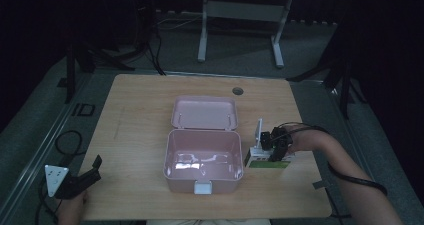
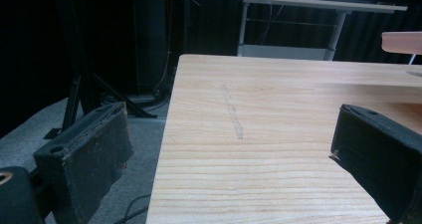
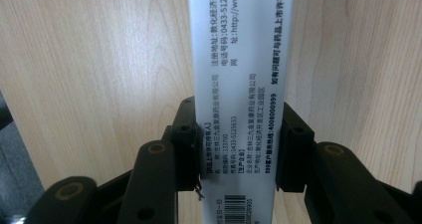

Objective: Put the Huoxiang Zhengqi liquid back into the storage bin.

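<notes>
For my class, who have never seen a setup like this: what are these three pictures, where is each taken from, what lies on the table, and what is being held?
No robot here: a person holds a two-jaw hand tool in each hand. The high view looks down on a wooden table. The other two pictures come from small cameras riding on each tool, looking along its black jaws.

In the middle of the table lies a pink box, its lid open and nothing to be seen inside. Right of it, the right gripper clamps a white carton printed with text and a barcode. A green-edged carton lies on the table just below the gripper.

The left gripper rests at the table's near left corner, jaws apart, holding nothing.
</notes>
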